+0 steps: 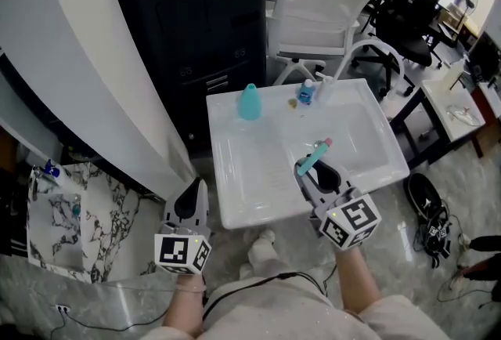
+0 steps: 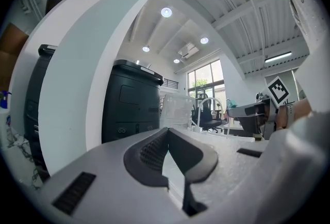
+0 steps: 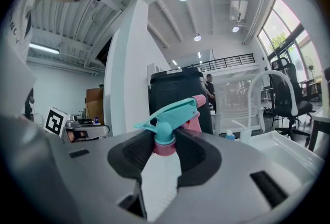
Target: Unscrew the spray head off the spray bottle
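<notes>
Nearest the person, the left gripper [image 1: 196,191] was level beside the near left corner of the white table [image 1: 243,174], off its edge. Its jaws were fully together with nothing between them, as its own view confirmed [image 2: 166,134].

The right gripper [image 1: 310,171] was over the near middle of the table. Its jaws stood partly apart and clamped on the spray head [image 1: 315,156]. In the right gripper view the pads [image 3: 135,152] pressed on the pink collar [image 3: 165,148] below the teal trigger body [image 3: 170,113], and the pink nozzle pointed away. Whether a bottle hung beneath the collar could not be established.

Farther back, a teal bottle [image 1: 249,102] stood upright near the far left of the table, well apart from both grippers, with a narrow bare neck. A small blue-capped bottle [image 1: 306,92] stood near the far edge. Beyond the table were a black cabinet [image 1: 196,17] and a white chair [image 1: 321,5].
</notes>
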